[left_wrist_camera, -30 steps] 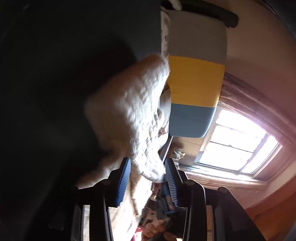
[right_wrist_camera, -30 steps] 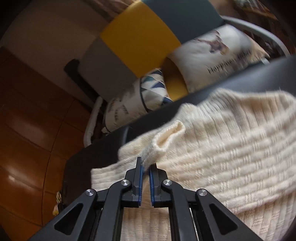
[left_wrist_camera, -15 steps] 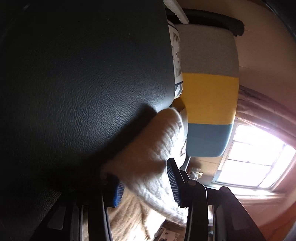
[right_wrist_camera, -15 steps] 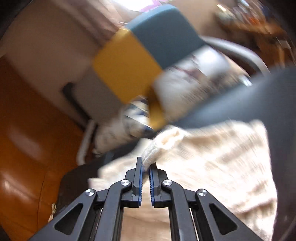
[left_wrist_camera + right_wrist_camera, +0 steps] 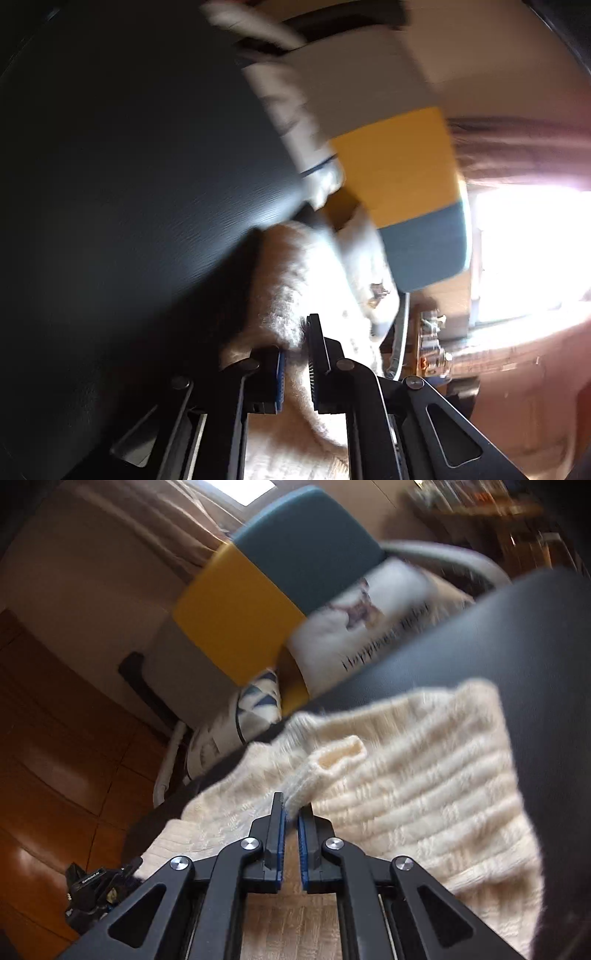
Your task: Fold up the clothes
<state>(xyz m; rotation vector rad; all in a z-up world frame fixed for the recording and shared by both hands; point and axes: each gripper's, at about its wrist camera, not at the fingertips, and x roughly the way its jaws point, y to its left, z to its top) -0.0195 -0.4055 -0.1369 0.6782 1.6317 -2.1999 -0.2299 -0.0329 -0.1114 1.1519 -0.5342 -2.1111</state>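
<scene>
The cream knit sweater [image 5: 406, 775] lies spread on a dark leather-like surface [image 5: 535, 646], stretching ahead and to the right of the right tongs [image 5: 291, 808], which are pinched on a ribbed cuff [image 5: 332, 757] standing up just before them. The left tongs [image 5: 295, 354] grip a bunched fold of the same sweater [image 5: 291, 280] right at their tips. It looks thick, ridged and soft; both views are blurred.

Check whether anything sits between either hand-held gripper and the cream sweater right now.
Nothing visible does. The right hand-held gripper is pinched on a ribbed edge of the cream knit sweater, and the left hand-held gripper has sweater fabric directly between its fingers. The sweater lies on the dark leather surface.
</scene>
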